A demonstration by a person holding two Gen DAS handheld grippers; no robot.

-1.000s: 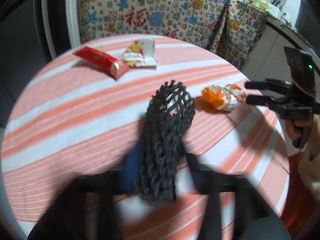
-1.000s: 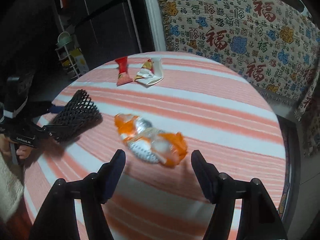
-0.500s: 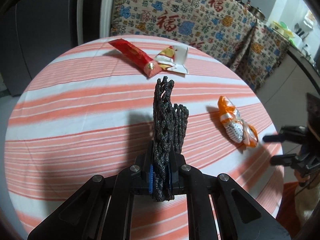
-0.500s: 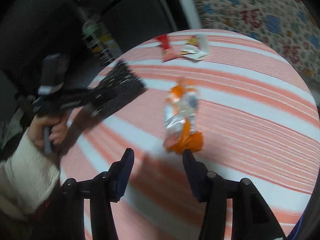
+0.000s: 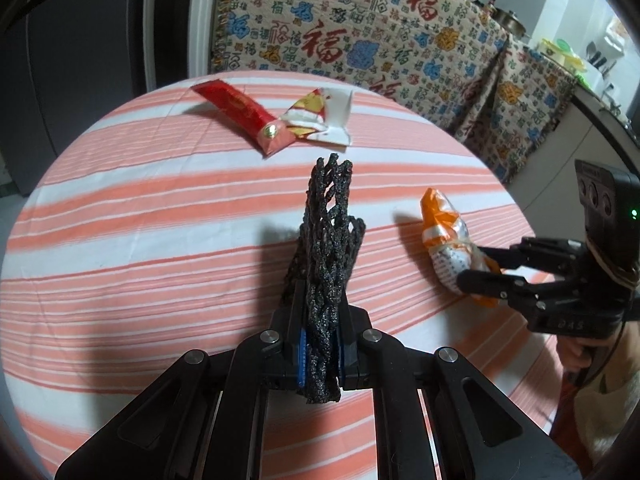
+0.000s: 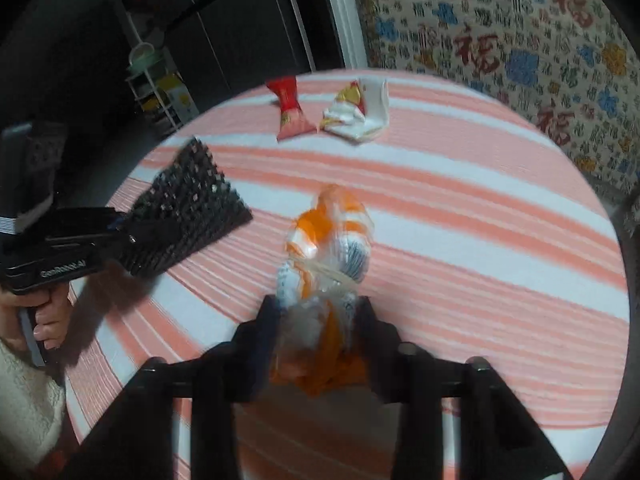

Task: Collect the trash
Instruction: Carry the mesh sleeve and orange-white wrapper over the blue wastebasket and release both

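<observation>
Between the closing jaws of the right gripper (image 6: 316,320) the near end of an orange-and-clear crumpled wrapper (image 6: 328,240) is enclosed, lying on the striped round table (image 6: 500,264); whether the pads already press it cannot be told. A firm pinch is best taken on the bunched end before any lift. One flattened black foam net sleeve (image 5: 326,248) is clamped in the left gripper (image 5: 322,344). Three wrappers are counted: the orange one, one red (image 5: 244,118), one white-and-yellow (image 5: 320,122), the latter two touching at the far edge.

Dim indoor light throws dark shadows across the striped desk (image 5: 160,208), fisheye bends the edges, and the right view's fingers (image 6: 264,332) are motion-blurred.
</observation>
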